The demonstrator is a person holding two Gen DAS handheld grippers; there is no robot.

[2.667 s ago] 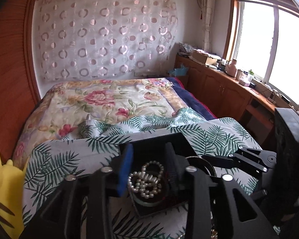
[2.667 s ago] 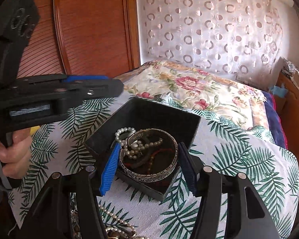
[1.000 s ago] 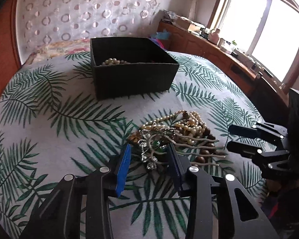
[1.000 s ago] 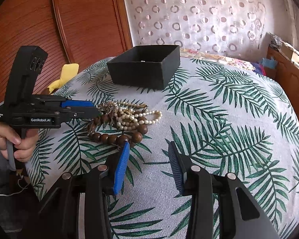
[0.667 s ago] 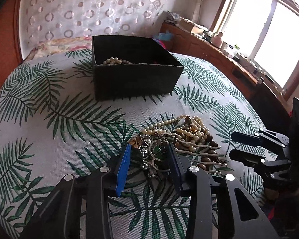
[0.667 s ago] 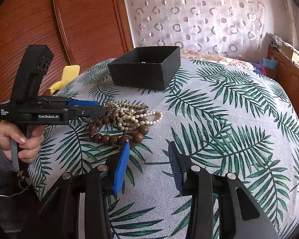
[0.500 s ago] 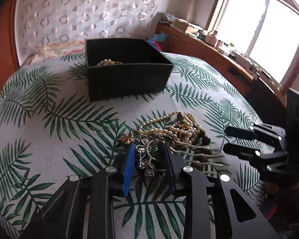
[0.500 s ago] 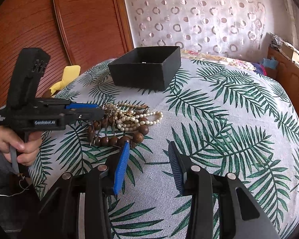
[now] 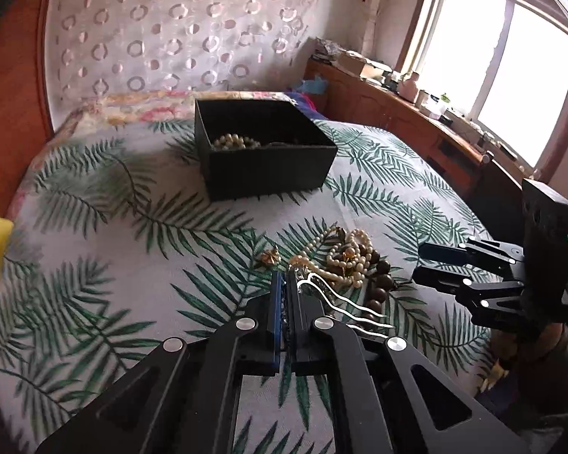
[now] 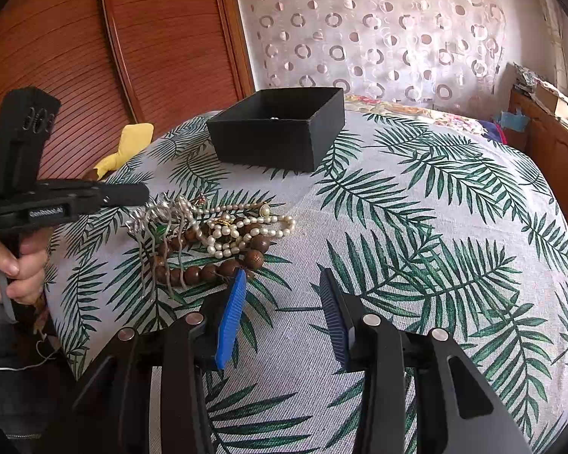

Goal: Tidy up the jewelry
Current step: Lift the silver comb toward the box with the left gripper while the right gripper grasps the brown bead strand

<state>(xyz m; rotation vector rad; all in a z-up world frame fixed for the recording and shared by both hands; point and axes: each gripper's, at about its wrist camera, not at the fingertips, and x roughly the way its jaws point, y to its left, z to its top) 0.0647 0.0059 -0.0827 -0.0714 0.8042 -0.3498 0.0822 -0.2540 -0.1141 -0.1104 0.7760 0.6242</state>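
A black jewelry box (image 9: 265, 151) stands on the palm-leaf cloth, with pearls inside; it also shows in the right wrist view (image 10: 280, 128). A pile of jewelry (image 10: 216, 238) lies nearer: pearl strands, brown wooden beads (image 10: 208, 270) and a gold brooch (image 9: 269, 255). My left gripper (image 9: 286, 283) is shut on a silver hair comb (image 9: 340, 299) with wavy prongs, lifted slightly at the pile's left edge; the comb (image 10: 151, 227) hangs from it in the right wrist view. My right gripper (image 10: 282, 291) is open and empty, just right of the beads.
A yellow cloth (image 10: 127, 143) lies at the table's left edge by a wooden headboard (image 10: 132, 38). A floral bedspread (image 9: 151, 102) lies behind the box. A wooden counter (image 9: 416, 121) runs under the window on the right.
My left gripper has closed on the silver hair comb and raised it a little from the pile. The right gripper has stayed open in place.
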